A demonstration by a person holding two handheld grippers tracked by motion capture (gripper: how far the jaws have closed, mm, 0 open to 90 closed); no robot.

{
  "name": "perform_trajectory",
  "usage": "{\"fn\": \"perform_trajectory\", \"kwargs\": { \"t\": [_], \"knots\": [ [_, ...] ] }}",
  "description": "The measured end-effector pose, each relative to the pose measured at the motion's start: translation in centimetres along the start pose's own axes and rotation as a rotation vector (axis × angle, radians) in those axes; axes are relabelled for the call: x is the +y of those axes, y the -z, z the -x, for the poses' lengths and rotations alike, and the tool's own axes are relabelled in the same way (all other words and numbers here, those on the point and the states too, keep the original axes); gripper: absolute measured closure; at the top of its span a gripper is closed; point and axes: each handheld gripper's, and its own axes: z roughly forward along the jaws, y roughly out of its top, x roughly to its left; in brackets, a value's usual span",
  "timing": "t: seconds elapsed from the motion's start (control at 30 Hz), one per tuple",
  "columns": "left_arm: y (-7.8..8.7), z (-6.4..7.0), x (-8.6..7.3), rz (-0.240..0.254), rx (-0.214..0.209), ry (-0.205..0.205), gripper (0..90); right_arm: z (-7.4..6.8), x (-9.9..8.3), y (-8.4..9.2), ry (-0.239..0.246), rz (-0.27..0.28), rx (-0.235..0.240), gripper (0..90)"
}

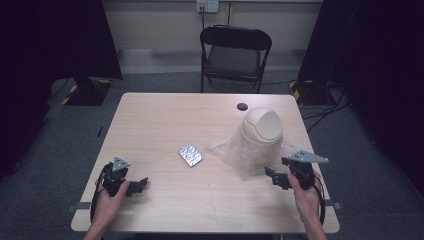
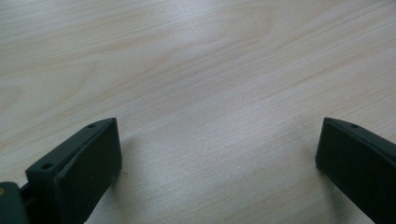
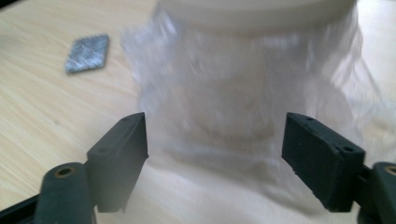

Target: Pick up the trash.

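Small beige bin (image 1: 262, 128) with domed swing lid, upright on right half of table. Clear plastic bag (image 1: 235, 152) lines it, crumpled skirt spilling around its base onto wood, spreading toward table's near right edge.

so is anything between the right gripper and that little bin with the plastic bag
Nothing visible blocks it. The right gripper sits just in front of the bin, jaws open and aimed at the clear plastic bag around its lower part. The silver blister pack lies off to the side, and the left gripper rests far away.
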Motion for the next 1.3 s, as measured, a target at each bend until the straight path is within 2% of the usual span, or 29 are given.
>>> {"fn": "perform_trajectory", "kwargs": {
  "t": [0.03,0.07,0.17,0.2,0.23,0.27,0.5,0.57,0.77,0.87,1.0,1.3],
  "knots": [
    [0.0,0.0,0.0,0.0,0.0,0.0,0.0,0.0,0.0,0.0,0.0,0.0,0.0,21.3],
    [0.0,0.0,0.0,0.001,0.0,0.0,0.0,-0.2,0.9,0.2,0.018,0.018,-0.004,20.7],
    [0.0,0.0,0.0,0.0,0.0,0.0,0.0,-0.3,1.9,0.3,0.032,0.035,0.006,20.3],
    [0.0,0.0,0.0,0.001,0.0,0.0,0.0,-0.4,2.9,0.3,0.038,0.057,0.031,19.7],
    [0.0,0.0,0.0,0.001,0.0,0.0,0.0,-0.4,2.9,0.3,0.038,0.057,0.031,19.7],
    [0.0,0.0,0.0,0.0,0.0,0.0,0.0,-0.6,3.7,0.3,0.049,0.079,0.043,19.1],
    [0.0,0.0,0.0,0.0,0.0,0.0,0.0,-0.6,6.2,-0.2,0.08,0.095,0.046,19.2],
    [0.0,0.0,0.0,0.0,0.0,-0.001,0.0,-0.5,6.9,-0.7,0.084,0.093,0.061,19.6],
    [0.0,0.0,0.0,0.0,0.0,0.0,0.0,-0.4,7.2,-2.0,0.09,0.07,0.067,19.7],
    [0.0,0.0,0.0,0.0,-0.002,-0.002,0.0,-0.3,7.1,-2.7,0.08,0.049,0.072,19.7],
    [0.0,0.0,0.0,0.001,-0.004,-0.004,0.0,-0.3,7.2,-3.2,0.062,0.051,0.073,18.6],
    [0.0,-0.1,0.0,0.001,-0.003,-0.005,0.0,-0.1,7.8,-4.7,0.049,0.012,0.083,17.6]
  ]
}}
